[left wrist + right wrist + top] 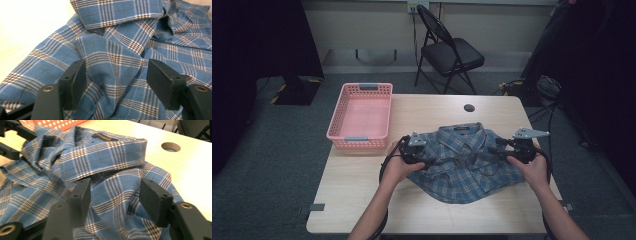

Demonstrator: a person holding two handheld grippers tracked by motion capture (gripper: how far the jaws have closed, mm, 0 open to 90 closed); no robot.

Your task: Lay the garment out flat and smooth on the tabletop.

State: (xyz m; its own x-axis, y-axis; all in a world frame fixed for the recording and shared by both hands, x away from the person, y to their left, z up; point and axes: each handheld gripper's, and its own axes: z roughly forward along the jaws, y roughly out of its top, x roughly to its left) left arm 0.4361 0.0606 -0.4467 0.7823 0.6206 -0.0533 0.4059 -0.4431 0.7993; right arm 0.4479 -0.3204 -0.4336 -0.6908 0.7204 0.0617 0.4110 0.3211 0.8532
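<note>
- Left gripper [113, 75], lower frame, is released, its jaws straddling a raised fold of the shirt [464, 162] at centre counter [362, 200]; it may pinch extra layers.
- Right gripper [113, 197] is likewise released over cloth below the collar [110, 155]; uneven pinches could skew the shirt.
- Basket [360, 116], upper left, risks nothing.

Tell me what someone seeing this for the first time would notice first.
A crumpled blue plaid shirt lies on the near middle of the wooden table. The left hand-held gripper and right hand-held gripper flank it, jaws apart around bunched folds of cloth. A pink basket sits at the table's far left corner.
</note>
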